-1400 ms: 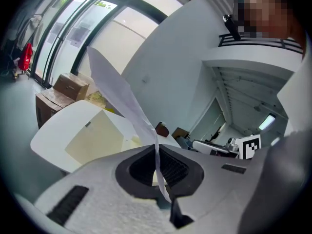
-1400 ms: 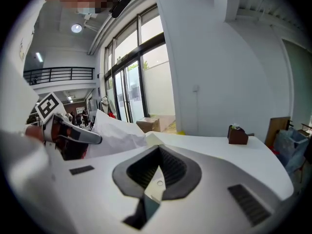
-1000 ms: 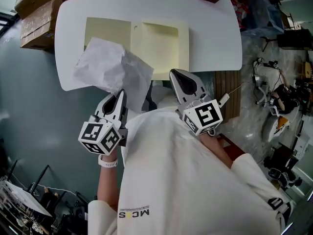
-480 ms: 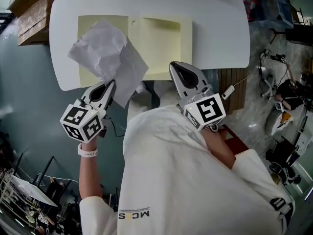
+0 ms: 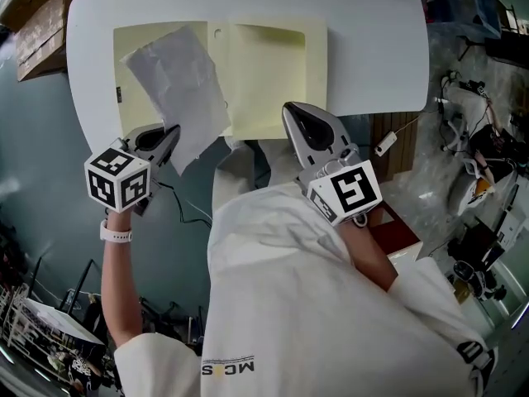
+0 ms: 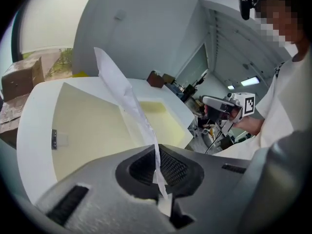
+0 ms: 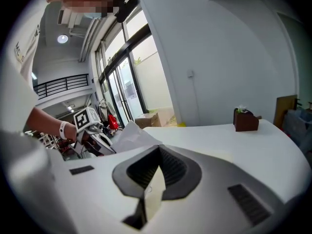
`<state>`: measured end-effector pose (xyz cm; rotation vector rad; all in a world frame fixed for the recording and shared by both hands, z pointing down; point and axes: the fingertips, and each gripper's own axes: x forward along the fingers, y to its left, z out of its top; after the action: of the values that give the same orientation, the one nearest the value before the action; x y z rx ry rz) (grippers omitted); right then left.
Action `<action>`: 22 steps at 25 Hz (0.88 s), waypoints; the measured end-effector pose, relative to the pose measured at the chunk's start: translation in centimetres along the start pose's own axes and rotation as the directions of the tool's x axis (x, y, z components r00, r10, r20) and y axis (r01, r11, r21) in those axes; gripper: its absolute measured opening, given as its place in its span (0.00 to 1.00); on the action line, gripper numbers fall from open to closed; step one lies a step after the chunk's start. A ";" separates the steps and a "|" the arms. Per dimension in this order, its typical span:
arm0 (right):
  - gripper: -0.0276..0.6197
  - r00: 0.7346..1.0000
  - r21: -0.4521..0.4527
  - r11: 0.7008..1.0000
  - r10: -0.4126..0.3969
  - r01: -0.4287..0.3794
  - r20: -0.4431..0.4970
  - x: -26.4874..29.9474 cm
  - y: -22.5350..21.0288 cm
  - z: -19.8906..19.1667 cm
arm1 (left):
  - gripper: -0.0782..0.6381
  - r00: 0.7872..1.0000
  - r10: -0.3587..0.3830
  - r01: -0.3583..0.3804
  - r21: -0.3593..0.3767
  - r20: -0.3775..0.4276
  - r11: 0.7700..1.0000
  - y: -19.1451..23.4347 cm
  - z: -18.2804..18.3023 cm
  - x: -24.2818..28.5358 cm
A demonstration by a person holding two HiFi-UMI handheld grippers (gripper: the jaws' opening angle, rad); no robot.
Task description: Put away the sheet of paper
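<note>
From above, we see the left arm stretched forward. Its left gripper [image 5: 162, 136] pinches the lower corner of the sheet of paper [image 5: 178, 85], which stands crumpled over the open yellow folder [image 5: 273, 73] on the white table [image 5: 372, 48]. The right gripper [image 5: 299, 116] sits close to the body, at the folder's near edge. Print on the shirt [image 5: 273, 304] partly reads "MC".

In the left gripper view, the jaws are clamped on the paper's edge, which rises straight up from them. The folder lies beyond them, and a brown box [image 6: 155, 79] stands farther off.

In the right gripper view, the jaws are closed to a slit that shows a cream sliver. The paper is left of them and the box is far right.
</note>
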<state>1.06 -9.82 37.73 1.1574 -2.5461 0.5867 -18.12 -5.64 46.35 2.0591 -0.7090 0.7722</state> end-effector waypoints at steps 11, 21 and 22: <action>0.06 0.999 0.054 0.998 -0.027 0.028 -0.019 1.1 -1.0 -1.5 | 0.14 0.992 -0.014 0.021 0.059 -0.128 0.998 2.2 -1.0 4.5; 0.06 0.999 0.074 0.997 -0.023 0.027 -0.047 1.6 -1.4 -3.4 | 0.14 0.972 0.037 -0.023 0.064 -0.231 0.998 4.4 -1.3 7.2; 0.06 0.999 0.072 0.997 -0.024 0.027 -0.047 1.6 -1.5 -3.5 | 0.14 0.970 0.046 -0.034 0.054 -0.240 0.998 4.5 -1.4 7.6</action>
<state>1.49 -10.07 41.85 1.1843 -2.4865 0.6974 -16.66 -8.45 54.71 1.9556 -0.6007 1.0524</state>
